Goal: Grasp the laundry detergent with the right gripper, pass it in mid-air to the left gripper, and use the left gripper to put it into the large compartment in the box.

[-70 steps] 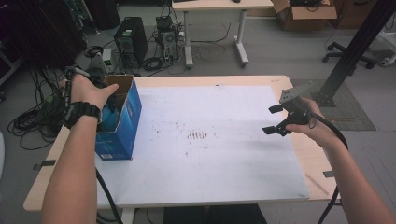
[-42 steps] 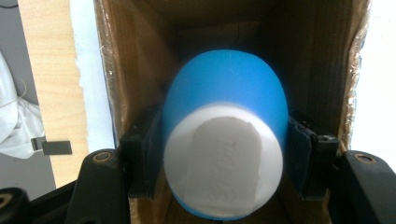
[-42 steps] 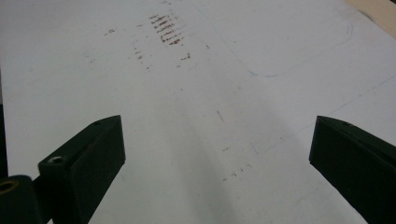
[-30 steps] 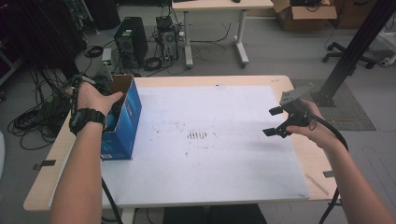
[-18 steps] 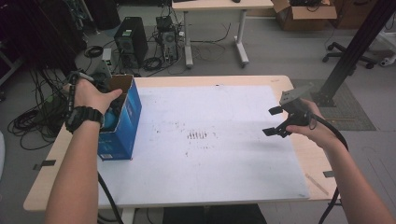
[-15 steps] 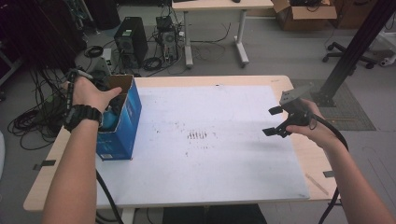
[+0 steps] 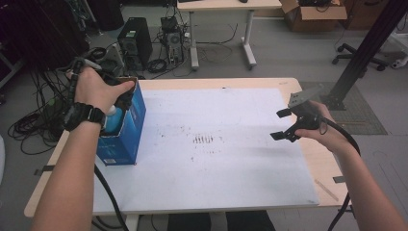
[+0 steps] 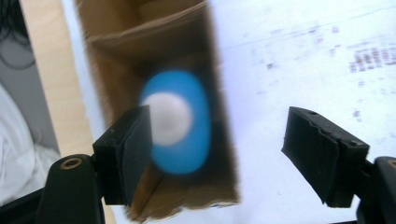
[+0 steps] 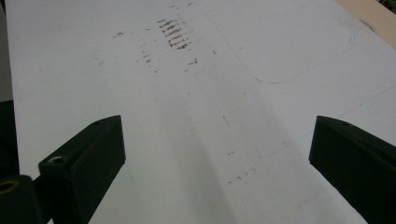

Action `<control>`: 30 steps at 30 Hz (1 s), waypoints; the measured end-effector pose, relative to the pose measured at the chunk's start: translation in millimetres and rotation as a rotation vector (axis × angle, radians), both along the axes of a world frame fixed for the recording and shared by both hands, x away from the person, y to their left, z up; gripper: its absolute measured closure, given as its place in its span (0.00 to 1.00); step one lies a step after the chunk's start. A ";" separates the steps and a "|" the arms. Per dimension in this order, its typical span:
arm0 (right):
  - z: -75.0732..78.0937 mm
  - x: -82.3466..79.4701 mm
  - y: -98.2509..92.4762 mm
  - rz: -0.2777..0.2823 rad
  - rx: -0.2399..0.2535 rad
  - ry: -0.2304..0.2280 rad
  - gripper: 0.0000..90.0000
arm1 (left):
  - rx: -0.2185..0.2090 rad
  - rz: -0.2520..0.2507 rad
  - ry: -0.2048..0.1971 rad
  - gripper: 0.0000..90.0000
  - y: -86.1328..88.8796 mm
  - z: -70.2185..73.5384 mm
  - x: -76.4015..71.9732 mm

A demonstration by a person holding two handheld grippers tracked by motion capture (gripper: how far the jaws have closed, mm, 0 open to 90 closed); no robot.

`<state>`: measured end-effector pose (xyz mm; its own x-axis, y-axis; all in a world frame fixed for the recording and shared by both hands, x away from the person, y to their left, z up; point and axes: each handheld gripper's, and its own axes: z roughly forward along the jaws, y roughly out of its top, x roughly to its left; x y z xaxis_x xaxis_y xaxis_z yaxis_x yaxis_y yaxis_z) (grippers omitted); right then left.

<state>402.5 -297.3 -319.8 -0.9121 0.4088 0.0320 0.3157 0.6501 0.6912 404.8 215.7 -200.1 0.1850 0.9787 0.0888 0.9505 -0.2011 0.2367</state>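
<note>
Table (image 7: 308, 166) of pale wood, covered over most of its top by a white sheet (image 7: 216, 159) with a patch of dark smudges (image 7: 204, 139) near its middle. Blue cardboard box (image 7: 126, 130) stands upright at the sheet's left edge, top flaps open, brown inside. Blue bottle with a white cap (image 8: 175, 122) sits inside the box, seen from above, blurred in the left gripper view. Left gripper (image 8: 233, 161) hangs above the box opening, pointing down; its jaws have just been opening and now stand partly apart, one jaw over the box, the other over the bare sheet, nothing pressed between them, bottle below and clear of the pads. Left hand (image 7: 98, 89) wears a black wristwatch (image 7: 84, 114). Right gripper (image 7: 285, 124) held above the sheet's right side, well apart from the box, jaws spread wide and empty
</note>
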 end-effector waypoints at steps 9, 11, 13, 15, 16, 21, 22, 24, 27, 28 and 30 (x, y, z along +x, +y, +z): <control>2.3 -2.2 3.7 0.011 -0.018 -0.005 0.04 | -0.019 -0.130 -0.027 0.22 -42.2 -0.3 -0.1; 2.6 -2.6 3.4 0.010 -0.019 -0.004 0.04 | -0.021 -0.154 -0.023 0.21 -50.9 -2.9 0.6; 2.6 -3.0 3.1 0.010 -0.019 -0.004 0.04 | -0.025 -0.178 -0.023 0.20 -59.0 -5.7 1.2; 2.7 -3.8 2.7 0.011 -0.020 -0.003 0.04 | -0.028 -0.202 -0.020 0.18 -67.4 -9.3 1.7; 2.7 -4.1 2.4 0.011 -0.021 -0.005 0.04 | -0.033 -0.207 -0.021 0.17 -70.1 -10.6 1.8; 3.1 -5.1 1.1 0.014 -0.020 -0.005 0.04 | -0.041 -0.248 -0.007 0.13 -86.2 -19.2 2.4; 3.2 -5.3 1.0 0.013 -0.019 -0.004 0.04 | -0.044 -0.256 -0.005 0.13 -88.2 -20.4 2.5; 3.2 -5.7 1.0 0.013 -0.021 -0.004 0.04 | -0.053 -0.272 -0.003 0.12 -93.8 -23.2 2.2; 3.2 -5.9 1.2 0.015 -0.019 -0.005 0.04 | -0.058 -0.294 -0.005 0.09 -102.4 -27.6 1.8; 3.1 -6.0 1.3 0.015 -0.018 -0.004 0.04 | -0.063 -0.303 -0.003 0.09 -105.1 -29.0 1.6; 2.8 -6.0 1.9 0.016 -0.019 -0.002 0.04 | -0.061 -0.318 0.000 0.06 -111.8 -32.6 0.9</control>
<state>396.4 -295.3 -317.0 -0.9184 0.3949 0.0231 0.3042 0.6677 0.6795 405.7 103.9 -232.7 0.4820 0.8756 0.0321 0.8425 -0.4732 0.2573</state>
